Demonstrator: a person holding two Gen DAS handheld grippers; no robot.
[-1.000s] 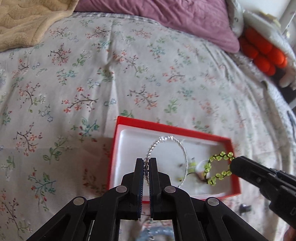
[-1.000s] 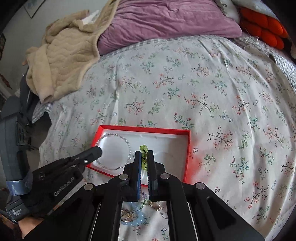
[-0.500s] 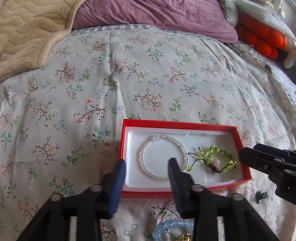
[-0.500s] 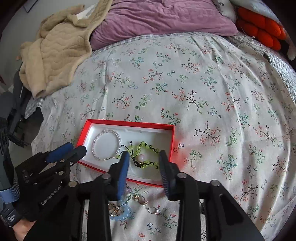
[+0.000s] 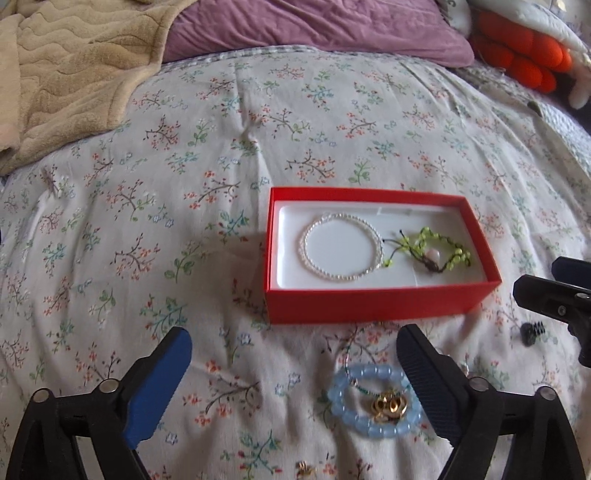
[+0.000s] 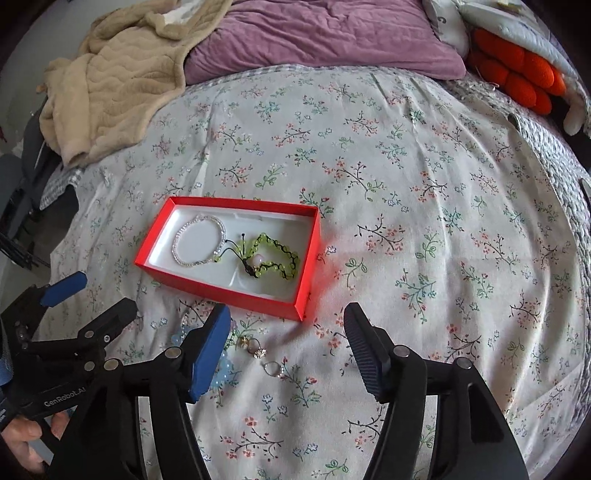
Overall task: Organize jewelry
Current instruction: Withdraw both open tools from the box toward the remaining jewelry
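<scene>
A red box [image 5: 369,306] [image 6: 229,291] with a white lining lies on the floral bedspread. Inside it rest a clear beaded bracelet [image 5: 341,248] [image 6: 199,240] and a green beaded bracelet [image 5: 439,254] [image 6: 271,256] on black cord. My left gripper [image 5: 295,354] [image 6: 94,293] hangs in front of the box, its jaws opening wide with nothing between them. A light blue bead bracelet [image 5: 373,402] with gold rings [image 5: 389,406] lies on the bedspread just below it. My right gripper [image 6: 286,334] [image 5: 554,280] is also opening, empty, above small rings [image 6: 266,356].
A beige blanket [image 5: 74,74] [image 6: 114,85] and a purple pillow [image 5: 314,26] [image 6: 325,37] lie at the head of the bed. An orange plush [image 5: 517,48] [image 6: 517,74] sits at the far right. A small black piece [image 5: 532,330] lies right of the box. A hand [image 6: 26,439] holds the left gripper.
Both grippers went from shut on the bracelets to wide open and pulled back from the box. The clear and green bracelets now lie flat inside it.
</scene>
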